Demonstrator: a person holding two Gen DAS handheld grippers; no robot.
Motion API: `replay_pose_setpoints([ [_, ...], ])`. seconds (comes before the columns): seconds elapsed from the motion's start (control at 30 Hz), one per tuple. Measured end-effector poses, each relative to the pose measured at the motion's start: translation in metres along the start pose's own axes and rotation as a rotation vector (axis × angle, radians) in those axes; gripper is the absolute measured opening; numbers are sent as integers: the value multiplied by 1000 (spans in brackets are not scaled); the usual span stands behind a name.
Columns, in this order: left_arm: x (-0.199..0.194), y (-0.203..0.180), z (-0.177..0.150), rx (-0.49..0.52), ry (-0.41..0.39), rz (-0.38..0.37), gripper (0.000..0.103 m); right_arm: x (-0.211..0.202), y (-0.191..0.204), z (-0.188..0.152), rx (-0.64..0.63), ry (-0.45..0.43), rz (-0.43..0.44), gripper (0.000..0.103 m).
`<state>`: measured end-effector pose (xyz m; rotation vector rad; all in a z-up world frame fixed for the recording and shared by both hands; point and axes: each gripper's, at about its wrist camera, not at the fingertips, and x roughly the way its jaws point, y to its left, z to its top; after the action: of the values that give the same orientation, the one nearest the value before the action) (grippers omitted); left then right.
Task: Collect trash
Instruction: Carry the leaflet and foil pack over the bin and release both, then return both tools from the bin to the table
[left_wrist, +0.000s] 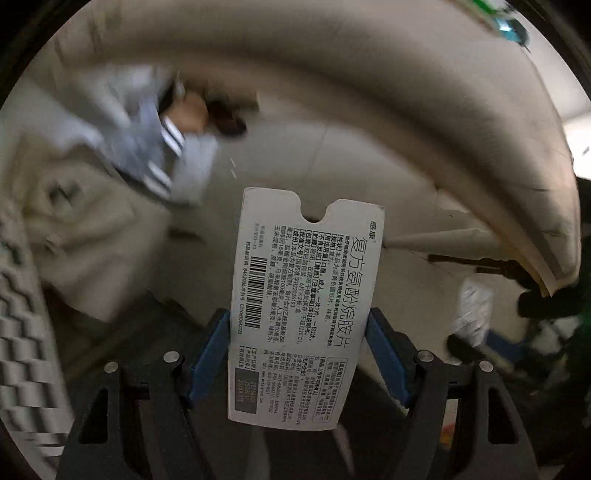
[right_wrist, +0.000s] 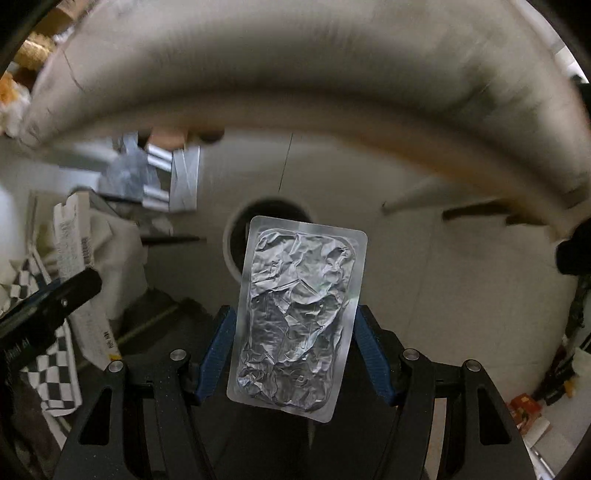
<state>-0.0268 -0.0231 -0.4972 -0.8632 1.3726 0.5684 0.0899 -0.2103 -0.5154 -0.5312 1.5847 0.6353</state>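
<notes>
Two grips, each clamped on one piece of trash. Left gripper (left_wrist: 299, 325), jaws about half apart, pinched across the flat medicine box (left_wrist: 306, 306) by its long edges, printed side up, above pale floor (left_wrist: 369, 158). Right gripper (right_wrist: 293, 328), likewise part open, clamped on the foil blister pack (right_wrist: 299, 314), crumpled foil facing up, directly over the round white bin (right_wrist: 231, 243) with its dark mouth. Background blurred.

pale tiled floor (right_wrist: 369, 221), big beige table edge (right_wrist: 295, 85) curving overhead, checkered cloth (right_wrist: 55, 373) off left, dim light
</notes>
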Motion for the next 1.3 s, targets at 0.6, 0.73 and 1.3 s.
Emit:
replay_pose_setpoints([
  [0.6, 292, 65, 59, -178, 253, -232, 83, 293, -41, 59, 14, 100, 109, 68],
  [0.73, 292, 76, 53, -197, 244, -213, 103, 321, -37, 71, 11, 125, 168, 103],
  [1.3, 197, 59, -8, -59, 48, 192, 103, 237, 0, 55, -141, 4, -111, 103],
])
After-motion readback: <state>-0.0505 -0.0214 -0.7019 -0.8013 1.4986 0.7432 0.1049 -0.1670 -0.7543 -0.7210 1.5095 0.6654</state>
